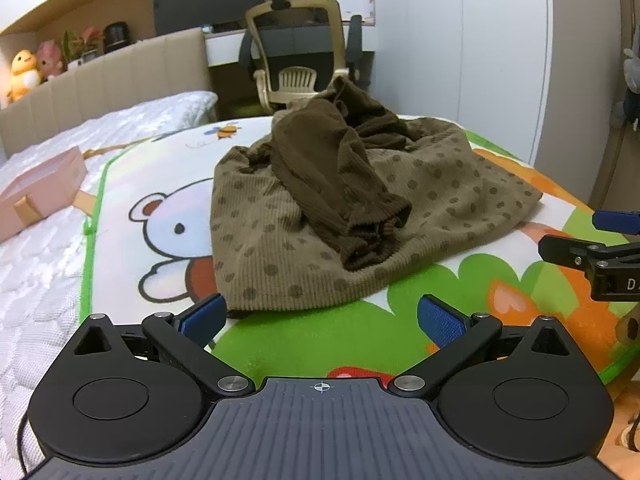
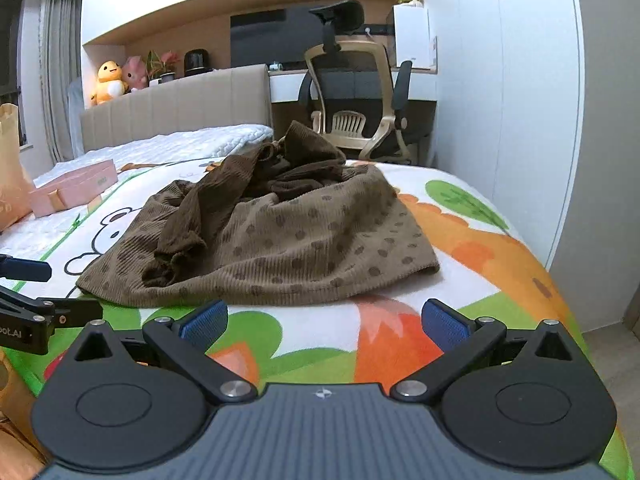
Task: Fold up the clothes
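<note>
Bedroom scene, seen from two handheld grippers aimed down at a bed.

Near centre: a brown garment [image 1: 304, 216] heaped in a loose, unfolded pile on a cartoon play mat [image 1: 132, 184] printed with a white bear, green hills and orange shapes. Lighter tan ribbed fabric with darker polka dots underneath; a dark brown ribbed sleeve [image 1: 352, 200] flopped across the top, cuff pointing toward the cameras.

Left gripper [image 1: 320, 320] low in the foreground, blue pads [image 1: 440, 322] spread wide, nothing between them, stopped just short of the garment's near hem. Right gripper [image 2: 324, 322] likewise spread wide and empty, just short of the hem on its side (each tool also visible at the edge of the other's view).

Beyond the mat, to the left: a white quilted mattress [image 1: 36, 280] with a pink gift box [image 1: 40, 192] resting on it, well apart from the clothing. Behind: a beige padded headboard [image 2: 176, 108], plush toys [image 2: 116, 80] on the ledge, a beige-framed office chair [image 2: 352, 96] at a desk, white wardrobe doors [image 2: 500, 80] on the right.
</note>
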{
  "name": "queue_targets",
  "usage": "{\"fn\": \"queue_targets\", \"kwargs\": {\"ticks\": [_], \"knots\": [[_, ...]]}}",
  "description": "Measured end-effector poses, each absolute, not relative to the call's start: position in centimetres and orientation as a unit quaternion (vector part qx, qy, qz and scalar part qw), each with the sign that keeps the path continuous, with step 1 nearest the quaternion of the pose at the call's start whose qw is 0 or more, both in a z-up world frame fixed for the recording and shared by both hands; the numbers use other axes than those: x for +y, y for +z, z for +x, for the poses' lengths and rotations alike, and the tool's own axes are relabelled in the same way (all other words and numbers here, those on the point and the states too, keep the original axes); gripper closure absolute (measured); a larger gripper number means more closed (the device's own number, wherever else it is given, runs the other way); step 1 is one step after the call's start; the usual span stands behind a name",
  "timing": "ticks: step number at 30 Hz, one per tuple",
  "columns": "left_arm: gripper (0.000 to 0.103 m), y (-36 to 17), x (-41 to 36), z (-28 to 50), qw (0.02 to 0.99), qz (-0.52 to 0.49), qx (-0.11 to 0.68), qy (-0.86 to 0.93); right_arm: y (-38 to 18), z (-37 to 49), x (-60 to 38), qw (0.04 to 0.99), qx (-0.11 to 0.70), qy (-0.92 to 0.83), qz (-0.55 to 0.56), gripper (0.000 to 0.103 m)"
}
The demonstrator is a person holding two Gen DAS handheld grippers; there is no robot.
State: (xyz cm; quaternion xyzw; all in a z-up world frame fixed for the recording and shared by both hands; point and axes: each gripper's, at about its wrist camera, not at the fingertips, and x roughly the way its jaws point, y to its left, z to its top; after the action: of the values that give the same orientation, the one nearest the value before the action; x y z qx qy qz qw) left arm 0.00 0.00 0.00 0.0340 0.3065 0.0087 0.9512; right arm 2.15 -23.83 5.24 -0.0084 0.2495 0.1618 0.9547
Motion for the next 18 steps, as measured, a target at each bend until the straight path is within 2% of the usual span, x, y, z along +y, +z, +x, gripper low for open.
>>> {"fn": "queue_targets", "kwargs": {"ticks": [4, 18], "knots": [[0.000, 0.1, 0.1, 0.0, 0.949, 0.033, 0.314, 0.008, 5.1, 2.5, -23.7, 0.950, 0.269, 0.161, -0.004, 0.000], [0.000, 0.0, 0.6, -0.4, 0.949, 0.016, 0.313, 0.014, 5.7, 1.2, -22.5, 0.954, 0.241, 0.174, -0.041, 0.000]]}}
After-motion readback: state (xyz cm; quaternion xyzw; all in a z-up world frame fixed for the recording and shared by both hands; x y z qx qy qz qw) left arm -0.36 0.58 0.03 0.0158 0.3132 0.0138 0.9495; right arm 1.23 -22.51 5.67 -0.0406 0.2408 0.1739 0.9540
